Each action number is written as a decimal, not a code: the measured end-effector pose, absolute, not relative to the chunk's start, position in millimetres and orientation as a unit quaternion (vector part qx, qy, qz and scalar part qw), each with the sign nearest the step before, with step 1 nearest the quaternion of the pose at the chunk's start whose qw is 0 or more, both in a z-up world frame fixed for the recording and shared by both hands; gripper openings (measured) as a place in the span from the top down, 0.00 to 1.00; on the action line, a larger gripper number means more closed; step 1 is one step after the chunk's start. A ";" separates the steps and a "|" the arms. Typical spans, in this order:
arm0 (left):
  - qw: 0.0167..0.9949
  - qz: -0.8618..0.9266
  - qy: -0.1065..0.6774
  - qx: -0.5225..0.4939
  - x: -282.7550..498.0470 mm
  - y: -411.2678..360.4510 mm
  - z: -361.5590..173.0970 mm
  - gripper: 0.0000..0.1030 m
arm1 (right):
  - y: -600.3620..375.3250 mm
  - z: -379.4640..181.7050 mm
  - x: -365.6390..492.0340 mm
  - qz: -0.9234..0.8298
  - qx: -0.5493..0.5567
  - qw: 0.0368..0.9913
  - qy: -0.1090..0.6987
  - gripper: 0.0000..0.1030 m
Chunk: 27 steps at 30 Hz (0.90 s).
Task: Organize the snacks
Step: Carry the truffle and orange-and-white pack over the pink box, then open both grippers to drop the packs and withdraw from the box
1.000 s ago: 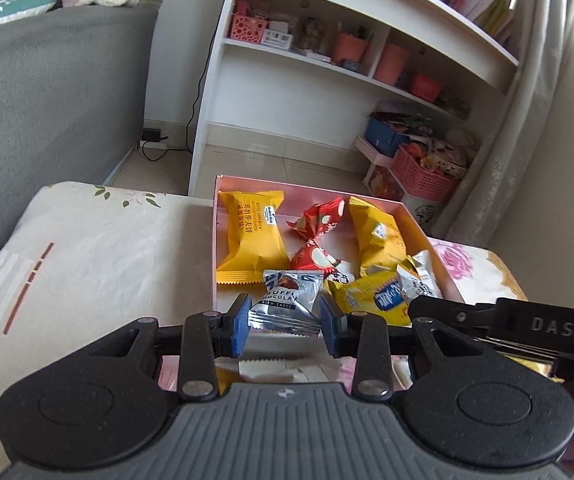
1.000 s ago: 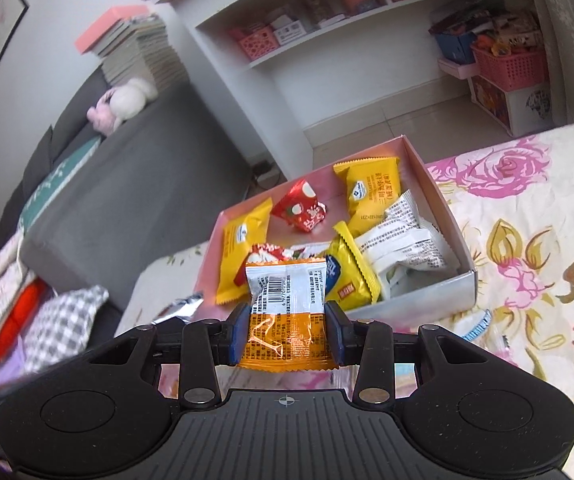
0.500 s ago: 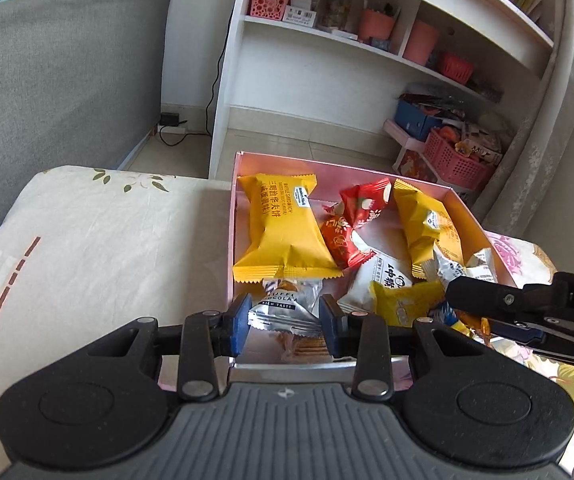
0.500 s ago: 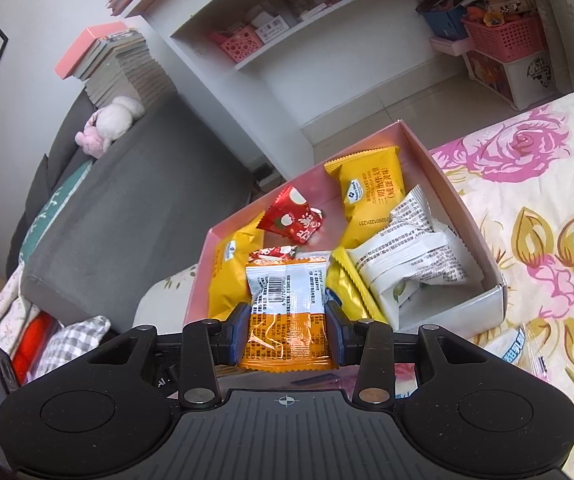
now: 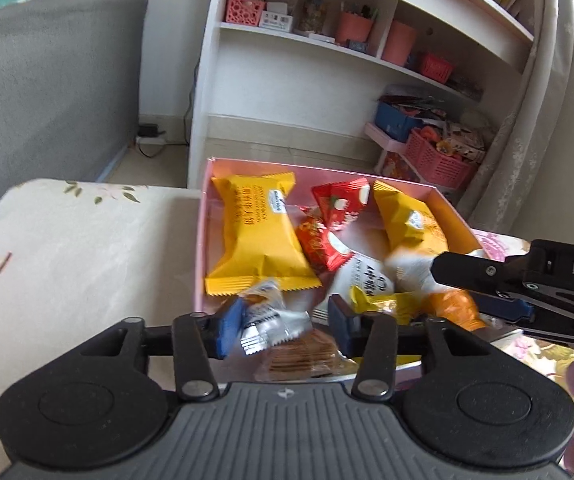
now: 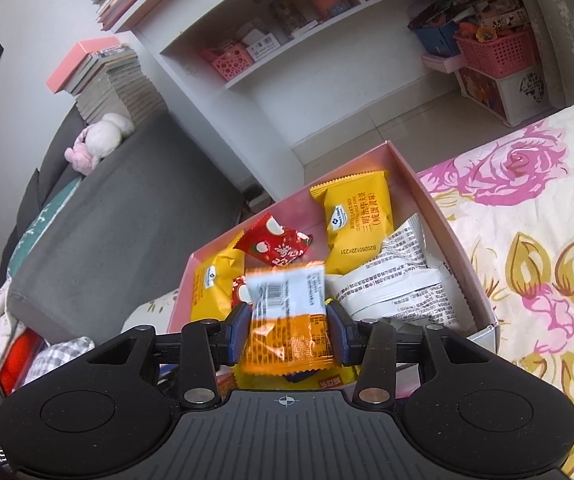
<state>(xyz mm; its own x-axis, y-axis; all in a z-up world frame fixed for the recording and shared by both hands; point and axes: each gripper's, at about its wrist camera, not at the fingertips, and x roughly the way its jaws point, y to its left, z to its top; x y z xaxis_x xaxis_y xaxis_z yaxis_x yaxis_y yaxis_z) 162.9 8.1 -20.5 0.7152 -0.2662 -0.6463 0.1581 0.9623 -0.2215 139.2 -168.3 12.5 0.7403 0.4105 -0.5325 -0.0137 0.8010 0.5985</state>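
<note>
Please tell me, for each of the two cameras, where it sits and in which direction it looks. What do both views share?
Left wrist: on the left gripper, looking forward and down at the pink box; right gripper enters from the right edge.
Right wrist: on the right gripper, looking forward and down into the box from its other side; its jaws flank an orange packet.
Shared: box, snacks, shelf, grey sofa.

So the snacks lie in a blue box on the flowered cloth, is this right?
Not quite: the box is pink, not blue, as the right wrist view shows. The rest holds: the snacks lie in it, and it stands on the flowered cloth.
</note>
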 end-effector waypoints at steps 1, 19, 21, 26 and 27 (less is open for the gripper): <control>0.923 -0.117 0.358 -0.075 161.9 6.0 -18.9 0.50 | -169.7 13.2 139.0 0.119 0.295 0.885 0.340 0.52; 0.919 -0.120 0.372 -0.054 130.1 15.1 9.7 0.06 | -170.7 50.5 88.8 0.103 0.213 0.907 0.348 0.14; 0.918 -0.115 0.376 -0.050 125.3 18.0 12.4 0.04 | -169.9 53.7 81.7 0.098 0.202 0.908 0.353 0.09; 0.911 -0.112 0.395 -0.034 112.0 26.7 16.7 0.00 | -165.8 59.0 64.8 0.094 0.188 0.909 0.360 0.05; 0.910 -0.109 0.400 -0.031 109.5 28.4 16.9 0.00 | -164.8 59.6 61.7 0.094 0.187 0.909 0.361 0.05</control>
<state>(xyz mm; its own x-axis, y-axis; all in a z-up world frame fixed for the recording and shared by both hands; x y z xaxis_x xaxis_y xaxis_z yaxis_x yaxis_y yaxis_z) 109.5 28.4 16.9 0.6565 -0.2236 -0.7204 0.1741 0.9742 -0.1438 61.7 -164.8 59.6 0.7209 0.3067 -0.6214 -0.0363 0.9122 0.4081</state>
